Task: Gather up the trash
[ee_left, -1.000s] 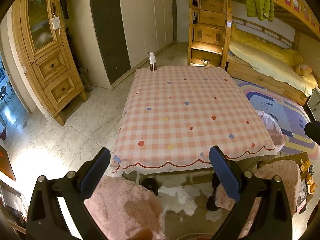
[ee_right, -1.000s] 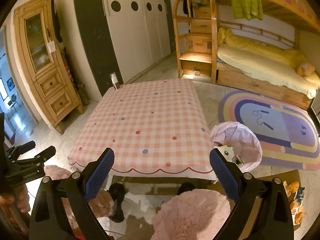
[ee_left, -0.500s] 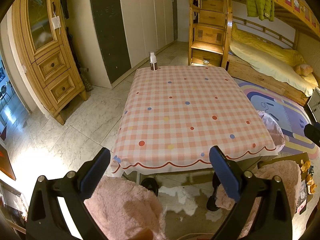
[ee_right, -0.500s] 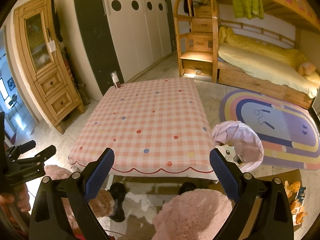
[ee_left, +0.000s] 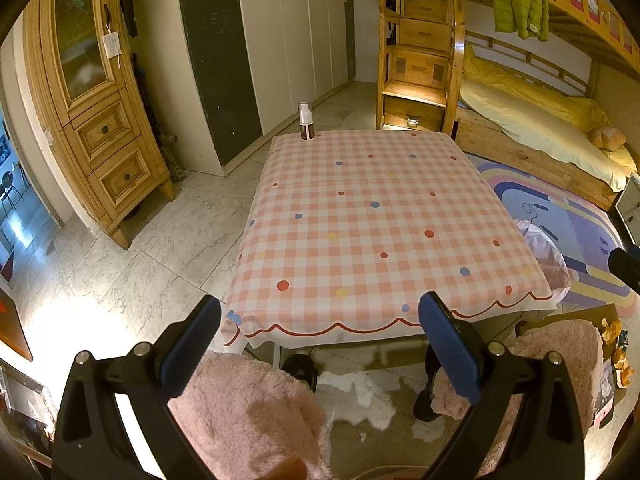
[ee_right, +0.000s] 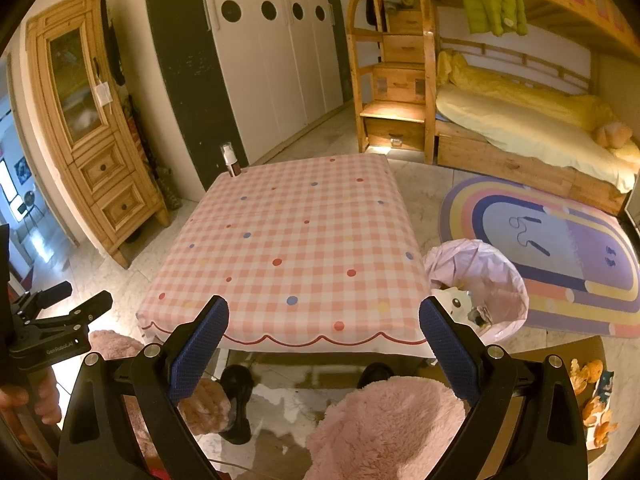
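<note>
A table with a pink checked cloth (ee_left: 360, 216) stands in front of me; it also shows in the right wrist view (ee_right: 296, 248). A small brown spray bottle (ee_left: 306, 122) stands upright at its far left corner, also seen in the right wrist view (ee_right: 230, 162). A bin lined with a pink bag (ee_right: 478, 286) stands on the floor right of the table and holds scraps; its edge shows in the left wrist view (ee_left: 546, 256). My left gripper (ee_left: 320, 350) is open and empty. My right gripper (ee_right: 324, 350) is open and empty. Both hang before the table's near edge.
Pink fluffy seats (ee_left: 248, 408) (ee_right: 384, 424) sit below the grippers. Orange peel (ee_right: 592, 396) lies on a cardboard box at the right. A wooden cabinet (ee_left: 92, 112) stands left, a bunk bed (ee_right: 520, 120) and rainbow rug (ee_right: 540, 240) right. The left gripper's body (ee_right: 52, 328) shows at the left.
Both views have shifted very slightly; the grippers stay open and empty.
</note>
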`<state>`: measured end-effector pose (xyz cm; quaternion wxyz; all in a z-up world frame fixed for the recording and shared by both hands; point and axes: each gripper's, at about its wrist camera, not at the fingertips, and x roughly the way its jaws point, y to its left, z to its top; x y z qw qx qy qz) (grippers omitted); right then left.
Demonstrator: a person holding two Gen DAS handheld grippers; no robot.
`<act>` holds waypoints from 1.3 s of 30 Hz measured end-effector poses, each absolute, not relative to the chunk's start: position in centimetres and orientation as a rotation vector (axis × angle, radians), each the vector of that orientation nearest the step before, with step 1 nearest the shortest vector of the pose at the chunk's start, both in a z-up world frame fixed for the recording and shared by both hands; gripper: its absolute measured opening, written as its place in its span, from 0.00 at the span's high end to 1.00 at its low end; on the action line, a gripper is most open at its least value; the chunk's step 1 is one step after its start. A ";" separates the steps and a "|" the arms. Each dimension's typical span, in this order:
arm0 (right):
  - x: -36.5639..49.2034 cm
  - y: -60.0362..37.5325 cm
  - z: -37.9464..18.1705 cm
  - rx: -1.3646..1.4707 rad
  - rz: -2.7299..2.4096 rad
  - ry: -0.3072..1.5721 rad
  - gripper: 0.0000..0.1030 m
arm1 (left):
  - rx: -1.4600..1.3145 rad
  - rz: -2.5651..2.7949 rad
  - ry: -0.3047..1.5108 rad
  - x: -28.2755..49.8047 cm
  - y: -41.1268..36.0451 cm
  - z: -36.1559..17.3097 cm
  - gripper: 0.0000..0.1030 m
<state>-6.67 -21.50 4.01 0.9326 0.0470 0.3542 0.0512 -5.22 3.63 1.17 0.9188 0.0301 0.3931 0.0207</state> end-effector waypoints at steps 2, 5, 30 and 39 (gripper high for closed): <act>-6.7 -21.4 4.0 0.097 0.105 0.725 0.08 | 0.061 0.042 0.808 -5.2 3.6 1.2 0.07; -6.7 -21.5 4.0 0.096 0.105 0.726 0.08 | 0.061 0.042 0.808 -5.3 3.6 1.2 0.07; -6.6 -21.6 4.1 0.100 0.105 0.727 0.08 | 0.060 0.049 0.812 -5.3 3.7 1.0 0.07; -7.0 -22.1 3.7 0.117 0.059 0.714 0.08 | 0.077 0.041 0.821 -5.2 3.7 -0.1 0.07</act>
